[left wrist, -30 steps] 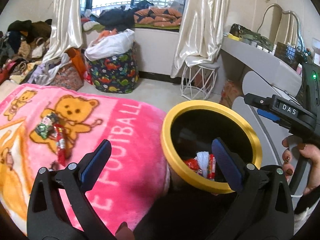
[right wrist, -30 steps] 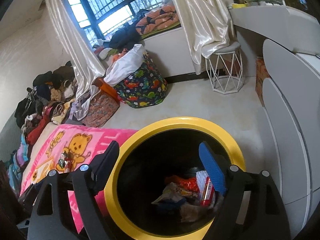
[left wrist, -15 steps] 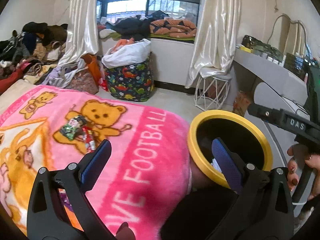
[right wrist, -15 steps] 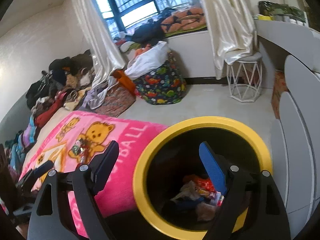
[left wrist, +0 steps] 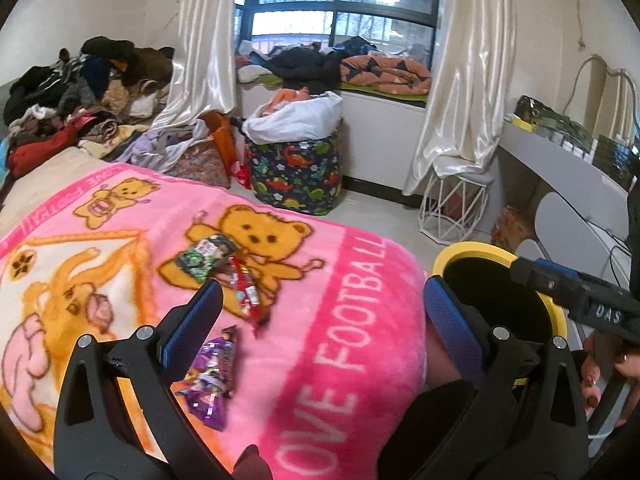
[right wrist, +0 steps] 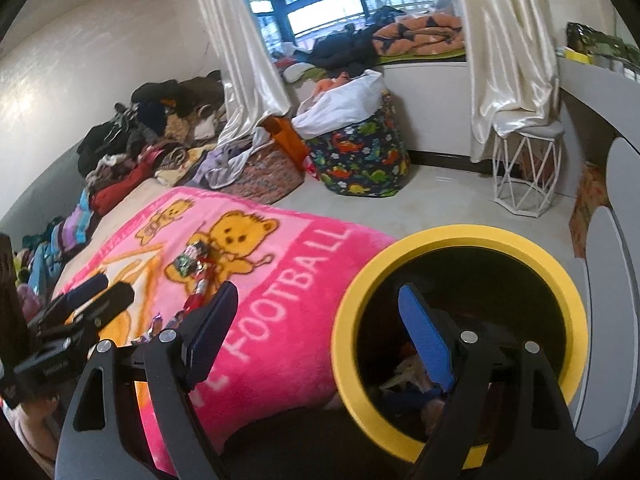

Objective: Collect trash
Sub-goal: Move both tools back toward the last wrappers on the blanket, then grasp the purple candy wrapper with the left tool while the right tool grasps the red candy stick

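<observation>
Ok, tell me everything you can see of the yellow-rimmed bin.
The bin is round, with a broad yellow rim and a dark inside; what it is made of can't be told. It stands upright and open, with no lid in view, on the floor against the end of the bed, where the pink blanket hangs beside it. Crumpled trash lies at the bottom, with some red and blue in it. The right tongs hang open near its rim, empty, one blue pad over the opening.
</observation>
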Demonstrator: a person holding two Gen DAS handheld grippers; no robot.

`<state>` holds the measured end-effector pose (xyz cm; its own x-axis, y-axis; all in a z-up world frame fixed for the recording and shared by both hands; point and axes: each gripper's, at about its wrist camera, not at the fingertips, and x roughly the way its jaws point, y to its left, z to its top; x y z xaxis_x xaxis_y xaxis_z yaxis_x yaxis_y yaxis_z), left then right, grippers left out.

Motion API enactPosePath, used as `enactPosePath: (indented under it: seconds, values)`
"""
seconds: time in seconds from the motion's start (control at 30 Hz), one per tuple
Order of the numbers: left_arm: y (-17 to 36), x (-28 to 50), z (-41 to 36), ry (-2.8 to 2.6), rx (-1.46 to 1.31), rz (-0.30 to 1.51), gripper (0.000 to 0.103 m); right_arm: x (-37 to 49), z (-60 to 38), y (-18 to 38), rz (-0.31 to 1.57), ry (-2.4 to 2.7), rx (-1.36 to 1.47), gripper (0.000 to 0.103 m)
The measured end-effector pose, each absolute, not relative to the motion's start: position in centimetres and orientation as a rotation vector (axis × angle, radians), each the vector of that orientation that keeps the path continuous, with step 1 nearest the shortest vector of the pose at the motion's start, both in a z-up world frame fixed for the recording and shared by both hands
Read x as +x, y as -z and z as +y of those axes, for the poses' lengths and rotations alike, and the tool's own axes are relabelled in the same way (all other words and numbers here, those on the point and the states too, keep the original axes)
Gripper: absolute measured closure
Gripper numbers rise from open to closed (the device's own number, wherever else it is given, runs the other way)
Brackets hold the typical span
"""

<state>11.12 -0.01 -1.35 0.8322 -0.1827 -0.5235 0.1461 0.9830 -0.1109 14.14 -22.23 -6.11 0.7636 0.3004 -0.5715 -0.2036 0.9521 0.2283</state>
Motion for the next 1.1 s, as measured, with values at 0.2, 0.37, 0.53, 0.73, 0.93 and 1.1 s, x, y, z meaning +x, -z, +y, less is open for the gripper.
enactPosePath:
  seconds: [0.2, 0.37, 0.53, 0.73, 0.93, 1.1]
  values:
    - [1.4, 11.0, 2.3, 0.130, -0.085, 0.560, 0.010, 14.3, -19.6, 6.3, 0.659, -0.328, 0.115, 0.023]
    - [2.3, 10.6, 5.0, 0.087, -0.094, 0.580, 0.010, 15.2, -16.9, 6.4, 0.683, -0.381, 0.090, 0.023]
    - [4.1, 9.9, 7.9, 0.046, -0.095, 0.619, 0.010, 16.6, -14.2, 7.0, 0.715, -0.434, 0.063, 0.023]
    - [6.3, 8.9, 10.6, 0.050, -0.134, 0.671, 0.011, 19.2, -10.8, 8.2, 0.770, -0.500, 0.057, 0.032]
    - [8.2, 8.5, 10.9, 0.109, -0.152, 0.715, 0.033, 21.4, -6.9, 9.5, 0.810, -0.535, 0.007, 0.042]
    - [9.5, 8.8, 10.2, 0.156, -0.179, 0.749, 0.047, 23.7, -3.9, 11.4, 0.879, -0.560, 0.007, 0.053]
